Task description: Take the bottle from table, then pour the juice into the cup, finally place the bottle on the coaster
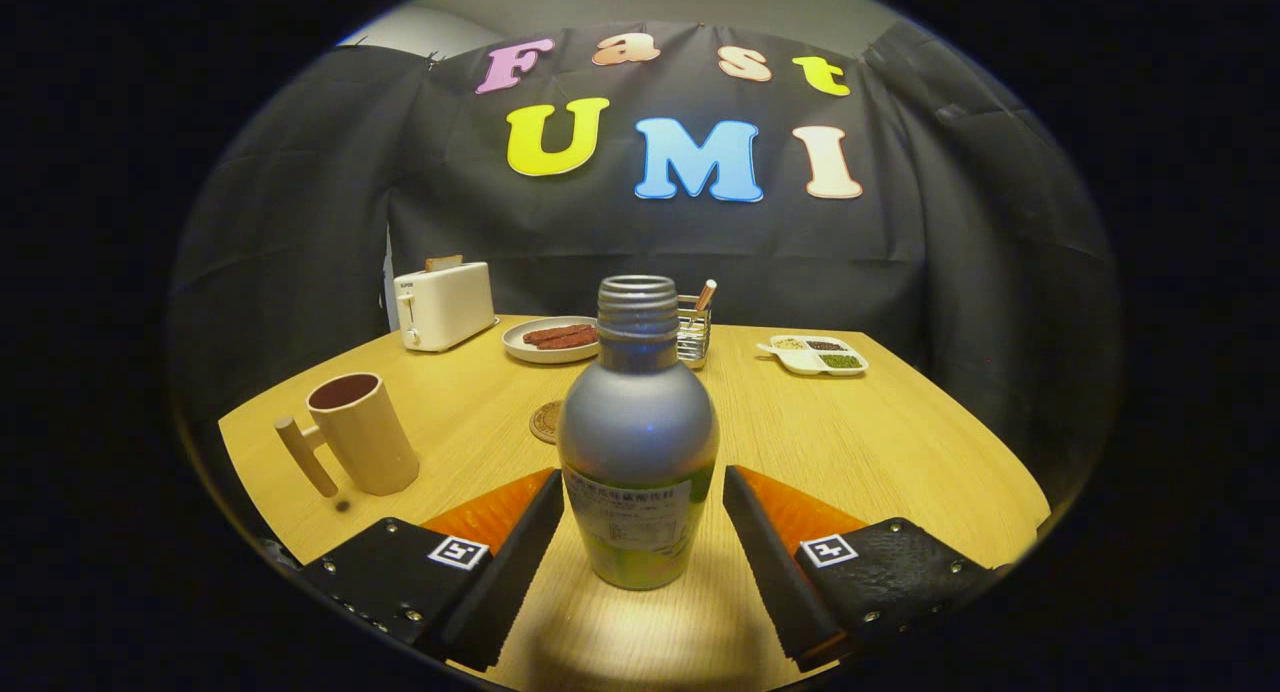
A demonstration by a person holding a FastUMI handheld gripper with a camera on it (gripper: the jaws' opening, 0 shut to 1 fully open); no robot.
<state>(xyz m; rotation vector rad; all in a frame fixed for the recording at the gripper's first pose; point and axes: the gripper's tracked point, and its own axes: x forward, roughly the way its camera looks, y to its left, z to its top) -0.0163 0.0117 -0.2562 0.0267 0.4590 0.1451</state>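
Tongs (640,562) spread wide, bottle (638,442) upright on the counter (880,442) between the fingers, gap showing each side. Coaster (547,422) just behind the bottle; cup (360,434) off to the left.

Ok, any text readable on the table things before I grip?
Label on the bottle: printed lines, too blurred to read.
Front mark on the toaster: too small to read.
Square markers on the hand-held gripper, open either side of the bottle: coded patterns, no words.
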